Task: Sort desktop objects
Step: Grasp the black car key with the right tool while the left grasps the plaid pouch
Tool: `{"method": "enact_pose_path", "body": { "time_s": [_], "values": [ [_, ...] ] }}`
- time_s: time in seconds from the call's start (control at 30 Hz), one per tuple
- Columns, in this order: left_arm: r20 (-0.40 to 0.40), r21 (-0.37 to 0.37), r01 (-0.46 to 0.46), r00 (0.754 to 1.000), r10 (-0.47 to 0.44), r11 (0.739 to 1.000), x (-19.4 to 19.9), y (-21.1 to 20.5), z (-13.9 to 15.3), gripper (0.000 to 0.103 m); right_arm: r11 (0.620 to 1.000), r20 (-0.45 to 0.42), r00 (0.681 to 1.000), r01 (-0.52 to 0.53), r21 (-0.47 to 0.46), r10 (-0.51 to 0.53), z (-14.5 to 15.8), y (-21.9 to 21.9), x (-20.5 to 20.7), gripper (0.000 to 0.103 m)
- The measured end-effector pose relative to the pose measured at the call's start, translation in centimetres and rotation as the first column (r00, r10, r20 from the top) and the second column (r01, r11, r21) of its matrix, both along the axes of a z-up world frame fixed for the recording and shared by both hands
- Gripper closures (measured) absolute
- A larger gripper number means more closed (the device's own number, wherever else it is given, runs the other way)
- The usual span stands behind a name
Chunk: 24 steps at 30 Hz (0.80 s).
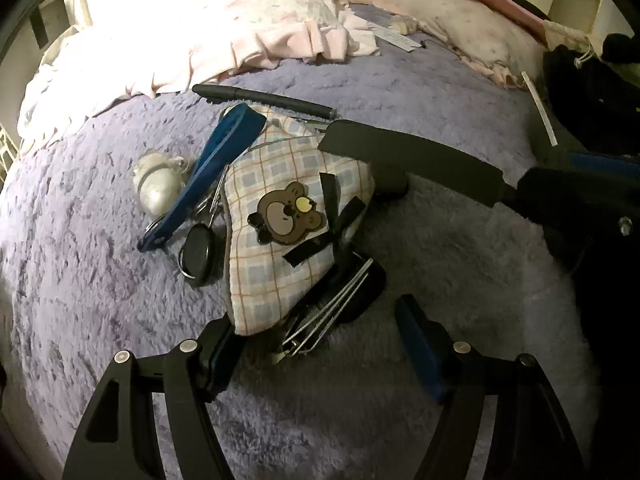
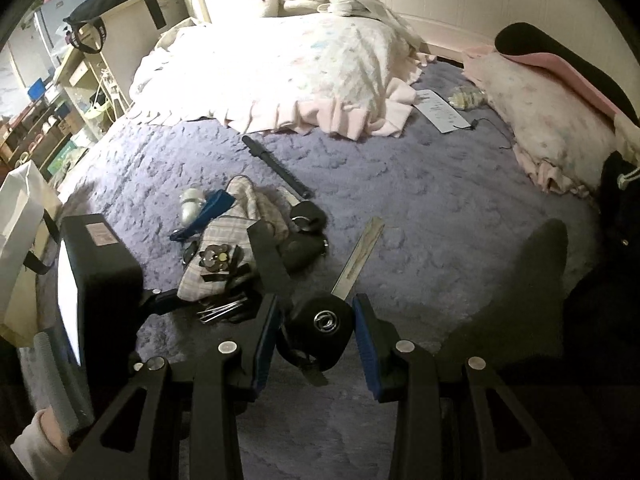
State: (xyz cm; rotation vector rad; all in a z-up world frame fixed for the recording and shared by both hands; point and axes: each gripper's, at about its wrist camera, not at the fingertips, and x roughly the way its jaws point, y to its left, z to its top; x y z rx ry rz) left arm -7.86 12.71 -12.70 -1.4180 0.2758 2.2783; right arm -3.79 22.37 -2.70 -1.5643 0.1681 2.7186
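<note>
Both grippers' jaws apart, low.

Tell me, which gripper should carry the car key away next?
Probably the right. The car key already sits between the right gripper fingers. The left gripper is open over the checked pouch.

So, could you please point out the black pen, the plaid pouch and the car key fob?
black pen (image 1: 264, 99), left wrist view, mid barrel.
plaid pouch (image 1: 272, 272), left wrist view, lower fabric.
car key fob (image 2: 324, 326), right wrist view, logo face.
</note>
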Motion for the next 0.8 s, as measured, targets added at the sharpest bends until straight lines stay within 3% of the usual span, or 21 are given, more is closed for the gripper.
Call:
{"method": "enact_pose_path", "body": {
  "time_s": [0.03, 0.1, 0.17, 0.43, 0.8],
  "values": [
    [0.000, 0.006, -0.001, 1.000, 0.001, 1.000, -0.1, -0.1, -0.1, 0.031, 1.000, 0.003, 1.000, -0.006, 0.001, 0.006, 0.0, -0.1, -0.1, 0.068],
    [-0.007, 0.009, -0.003, 1.000, 0.003, 1.000, -0.1, -0.2, -0.1, 0.042, 1.000, 0.005, 1.000, -0.011, 0.010, 0.011, -0.1, -0.3, -0.2, 0.068],
    [-0.011, 0.005, -0.011, 1.000, 0.011, 1.000, 0.0, -0.4, 0.1, 0.071, 1.000, 0.008, 1.000, -0.012, 0.010, 0.012, -0.1, -0.4, -0.2, 0.068],
    [-0.028, 0.015, -0.032, 0.999, 0.032, 0.999, 0.8, -0.4, 0.9, 0.082, 1.000, 0.001, 1.000, -0.012, 0.010, 0.012, 0.2, -0.6, 0.0, 0.068],
    [-0.085, 0.042, -0.052, 0.995, 0.055, 0.998, 1.9, -2.0, 3.7, 0.086, 1.000, -0.009, 1.000, -0.013, 0.008, 0.013, 0.6, -1.0, -0.1, 0.068]
  ]
}}
